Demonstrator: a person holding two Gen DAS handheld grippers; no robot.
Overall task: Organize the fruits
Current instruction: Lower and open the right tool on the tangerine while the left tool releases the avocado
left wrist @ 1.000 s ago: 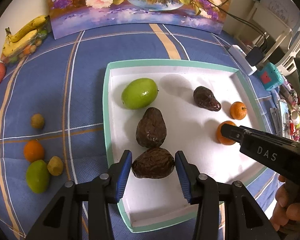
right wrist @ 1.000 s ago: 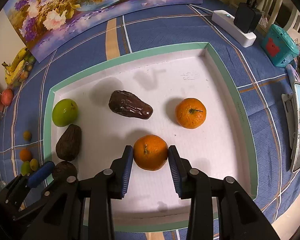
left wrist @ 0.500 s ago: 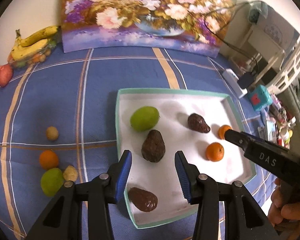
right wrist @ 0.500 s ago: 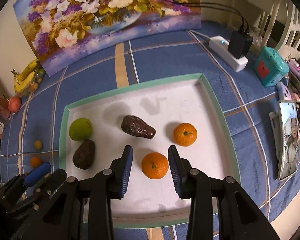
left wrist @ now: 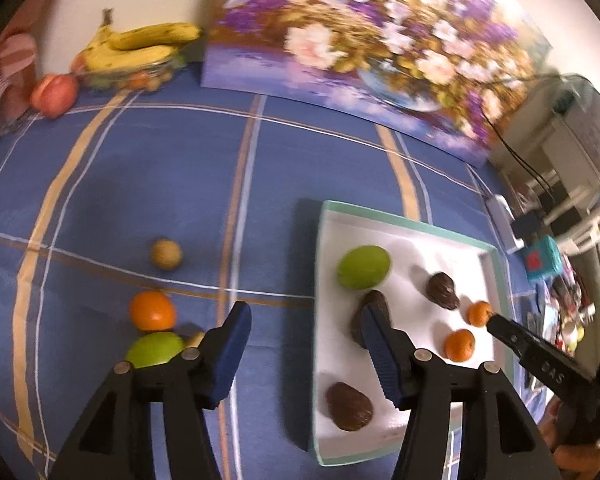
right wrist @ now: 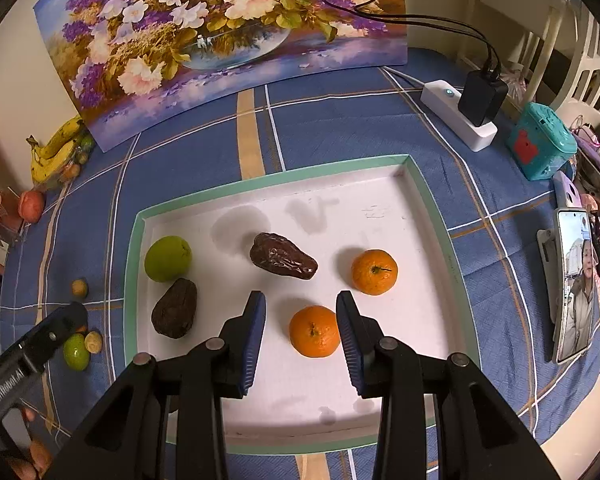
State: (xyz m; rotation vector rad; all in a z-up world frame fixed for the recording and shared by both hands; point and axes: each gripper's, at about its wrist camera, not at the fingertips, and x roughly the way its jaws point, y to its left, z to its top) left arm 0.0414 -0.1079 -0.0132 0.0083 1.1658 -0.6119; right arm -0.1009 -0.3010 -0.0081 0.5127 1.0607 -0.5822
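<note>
A white tray with a green rim (right wrist: pixel 432 208) holds a green fruit (right wrist: pixel 167 258), dark avocados (right wrist: pixel 175 309) (right wrist: pixel 282 256) and two oranges (right wrist: pixel 315 331) (right wrist: pixel 374 271). A third avocado (left wrist: pixel 348 406) lies at the tray's near corner in the left wrist view. My right gripper (right wrist: pixel 301 336) is open and empty, raised above the near orange. My left gripper (left wrist: pixel 304 350) is open and empty, above the cloth by the tray's left rim (left wrist: pixel 318 280). On the cloth to its left lie an orange (left wrist: pixel 152 311), a green fruit (left wrist: pixel 154 350) and a small brown fruit (left wrist: pixel 165 254).
A flower painting (right wrist: pixel 219 36) stands at the back. Bananas (left wrist: pixel 139 46) and a peach (left wrist: pixel 54 94) sit at the back left. A power strip with a charger (right wrist: pixel 466 108), a teal box (right wrist: pixel 540 142) and a phone (right wrist: pixel 574 284) lie to the right.
Both grippers have let go of their fruit and lifted back from the tray. My left gripper has also swung left, toward the loose fruits on the cloth.
</note>
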